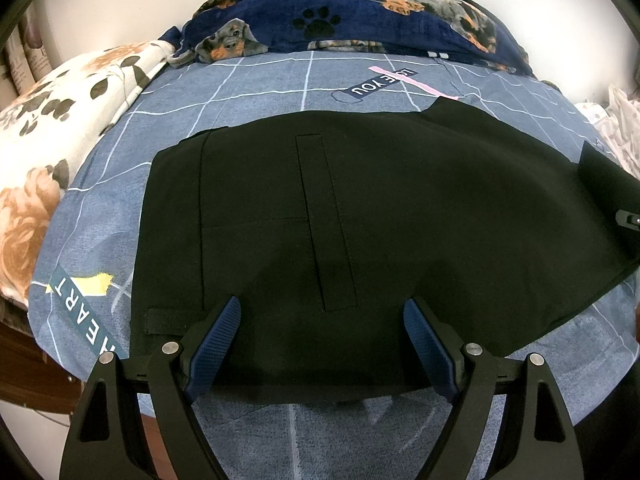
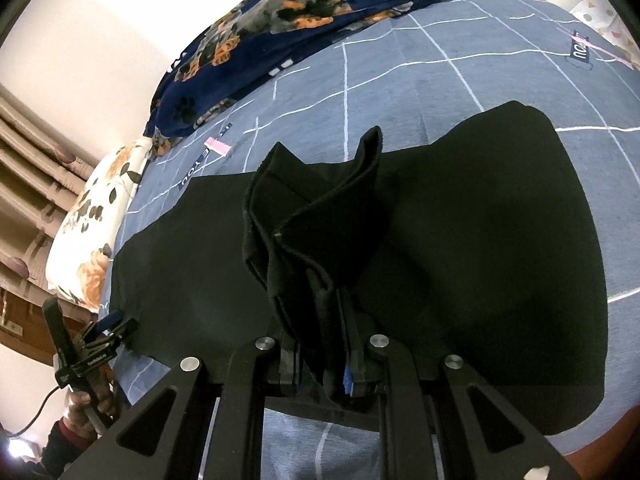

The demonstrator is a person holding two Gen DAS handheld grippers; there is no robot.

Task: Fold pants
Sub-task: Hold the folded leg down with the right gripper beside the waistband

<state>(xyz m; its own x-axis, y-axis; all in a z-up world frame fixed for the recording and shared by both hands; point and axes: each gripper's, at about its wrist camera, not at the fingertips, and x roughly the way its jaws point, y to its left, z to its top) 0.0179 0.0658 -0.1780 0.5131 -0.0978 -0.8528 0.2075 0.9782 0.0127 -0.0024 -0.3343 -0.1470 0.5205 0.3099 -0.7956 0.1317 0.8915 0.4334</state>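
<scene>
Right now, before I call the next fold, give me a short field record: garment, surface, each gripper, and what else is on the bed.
garment: black pants, lying mostly flat, one end lifted and bunched
surface: blue grid-pattern bedsheet
left gripper: open, fingers spread over the near edge of the pants, gripping nothing
right gripper: shut on the bunched end of the pants, held above the flat part
other items: navy dog-print blanket at far side; floral pillow beside it
</scene>
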